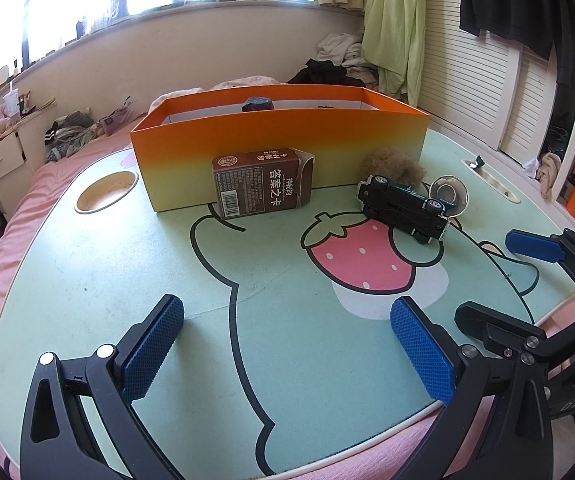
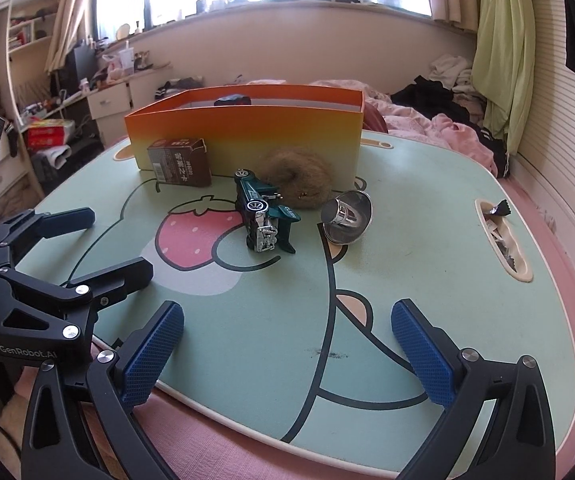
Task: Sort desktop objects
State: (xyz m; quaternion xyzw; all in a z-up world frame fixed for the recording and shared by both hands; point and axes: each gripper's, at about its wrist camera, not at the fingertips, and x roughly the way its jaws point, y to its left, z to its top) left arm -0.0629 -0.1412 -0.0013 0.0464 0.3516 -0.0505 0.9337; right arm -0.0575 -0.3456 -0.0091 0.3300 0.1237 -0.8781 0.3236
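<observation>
An orange box (image 1: 279, 136) (image 2: 247, 132) stands at the far side of the green lap table (image 1: 127, 280) (image 2: 427, 280), with a dark object (image 1: 258, 103) (image 2: 232, 100) inside. A brown card box (image 1: 261, 186) (image 2: 179, 162) leans against its front. A green toy car (image 1: 403, 208) (image 2: 265, 216) lies overturned beside a brown fur ball (image 1: 393, 168) (image 2: 297, 178) and a shiny metal cup (image 1: 449, 196) (image 2: 347, 216) on its side. My left gripper (image 1: 287, 340) (image 2: 103, 240) is open and empty over the near table edge. My right gripper (image 2: 287, 344) (image 1: 499, 276) is open and empty, to its right.
The table lies on a pink bed. It has a round cup hole (image 1: 105, 192) at the left and an oblong slot (image 2: 503, 240) (image 1: 491, 180) at the right holding small items. Clothes (image 2: 447, 92) pile behind; a cluttered desk (image 2: 87, 96) stands at the left.
</observation>
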